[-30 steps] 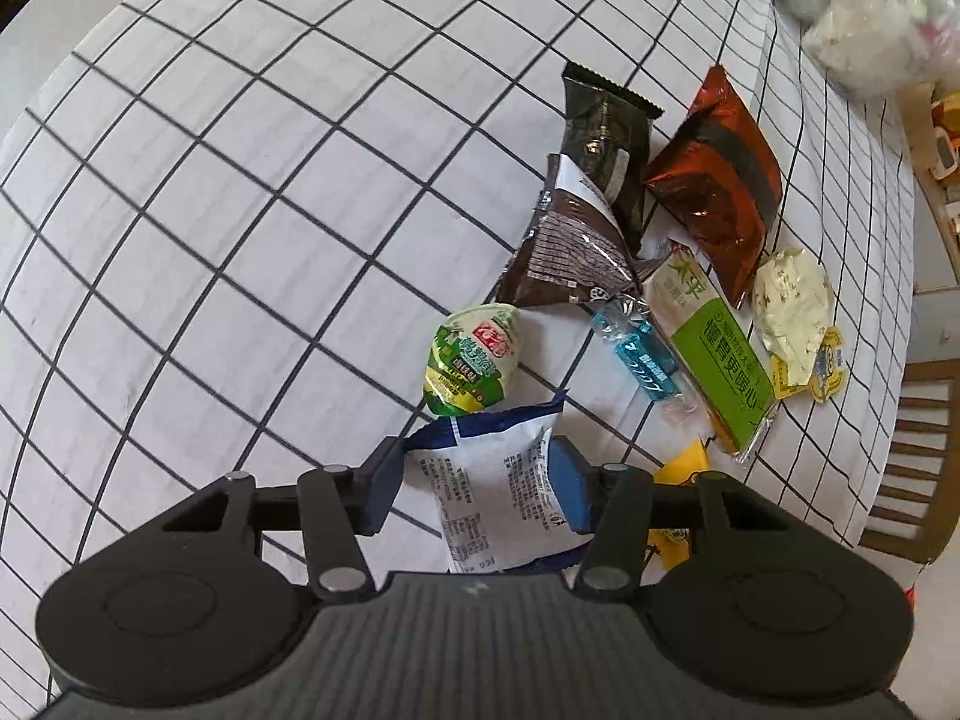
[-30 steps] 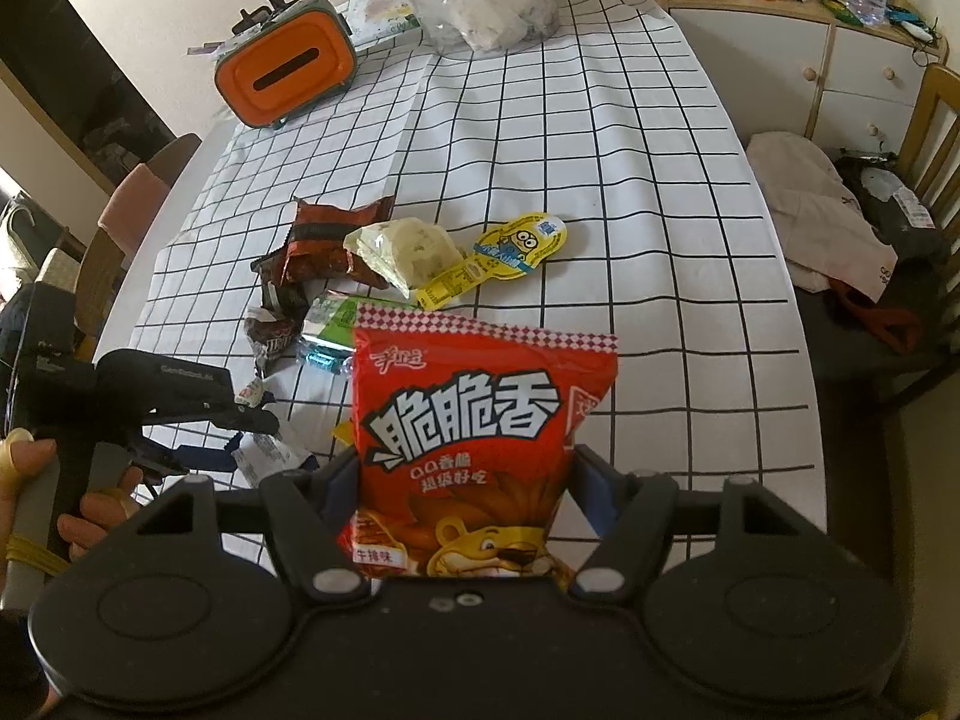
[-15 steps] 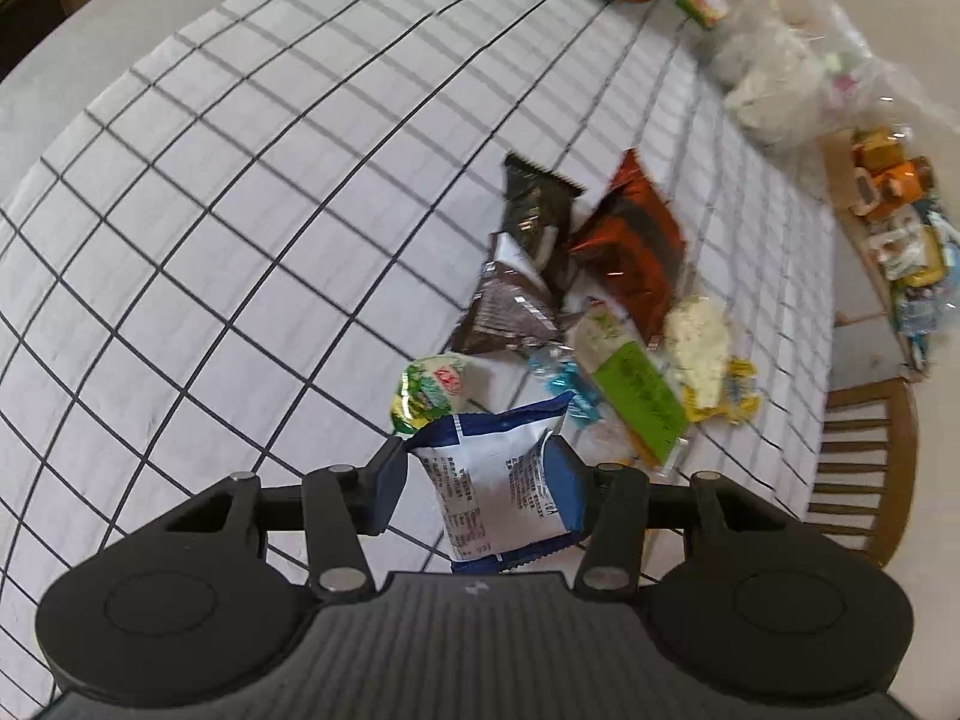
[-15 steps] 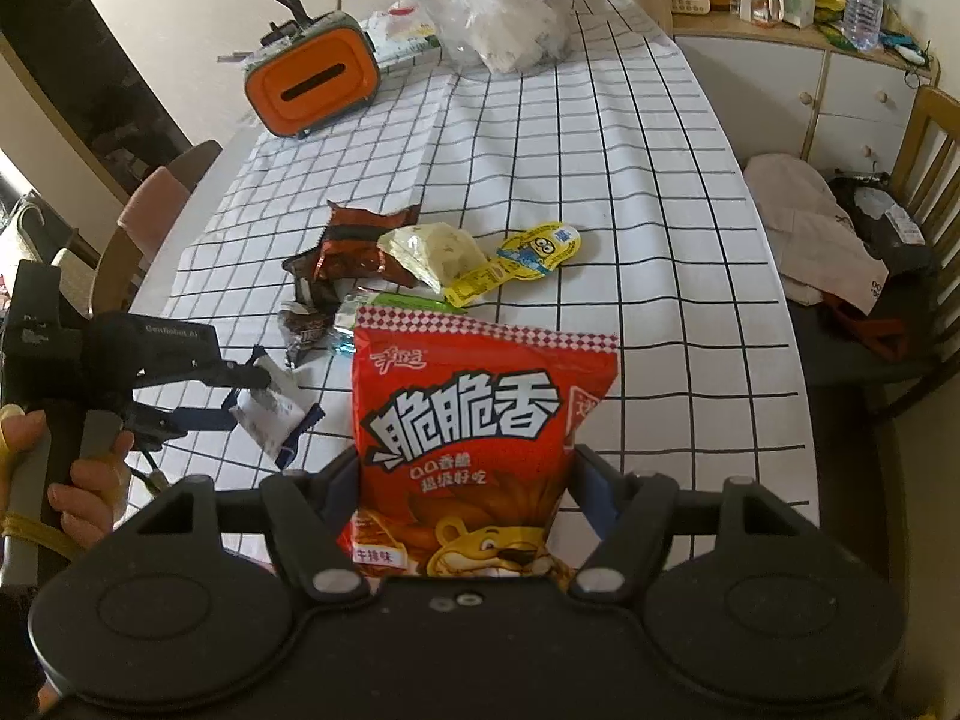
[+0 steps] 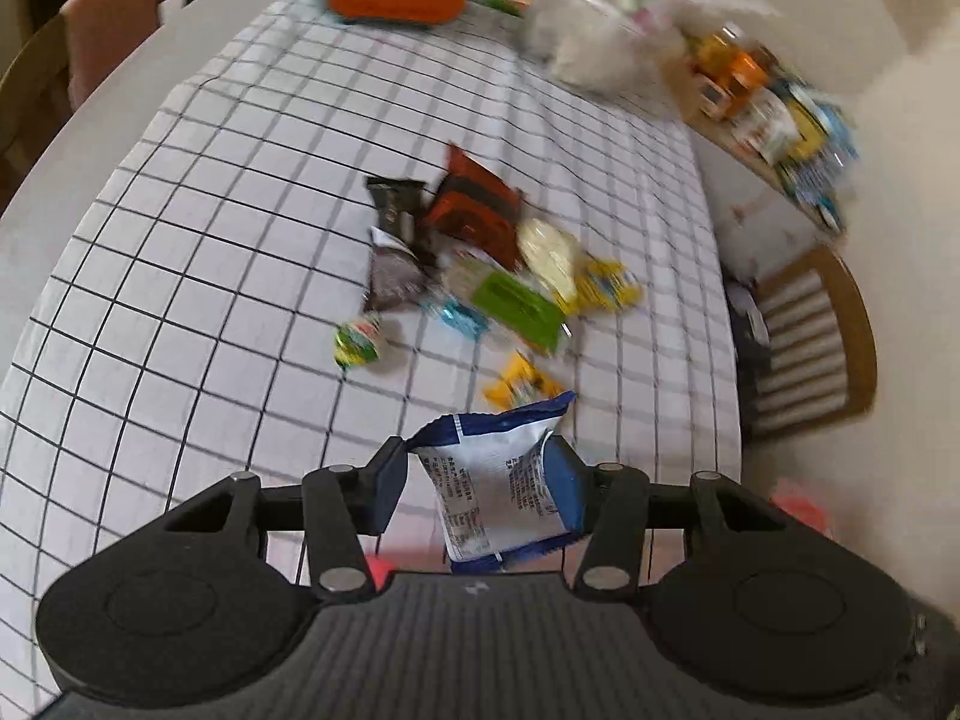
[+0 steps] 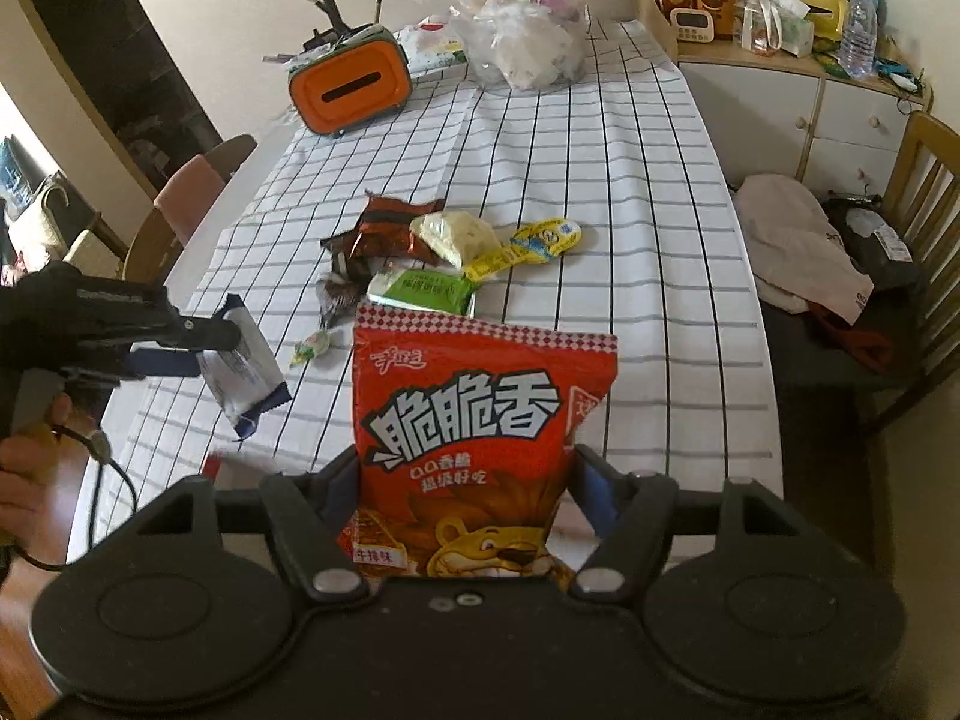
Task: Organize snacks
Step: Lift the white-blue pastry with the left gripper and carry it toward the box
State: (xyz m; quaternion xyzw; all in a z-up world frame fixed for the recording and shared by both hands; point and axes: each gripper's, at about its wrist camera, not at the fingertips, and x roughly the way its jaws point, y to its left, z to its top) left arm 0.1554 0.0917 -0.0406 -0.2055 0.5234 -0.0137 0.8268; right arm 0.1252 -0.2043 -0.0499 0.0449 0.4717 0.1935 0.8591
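Left wrist view: left gripper (image 5: 480, 480) clamps a blue packet (image 5: 501, 480) above the table's (image 5: 180, 240) near edge; the pile (image 5: 480, 276) mid-table remains unsorted.

Right wrist view: right gripper (image 6: 468, 498) clamps a red bag (image 6: 480, 438), likewise lifted; destination unseen.

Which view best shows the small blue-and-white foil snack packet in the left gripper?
The left wrist view: the blue-and-white foil snack packet sits close and sharp in the left gripper, printed side readable. The right wrist view shows it smaller, from the side, hanging above the table.
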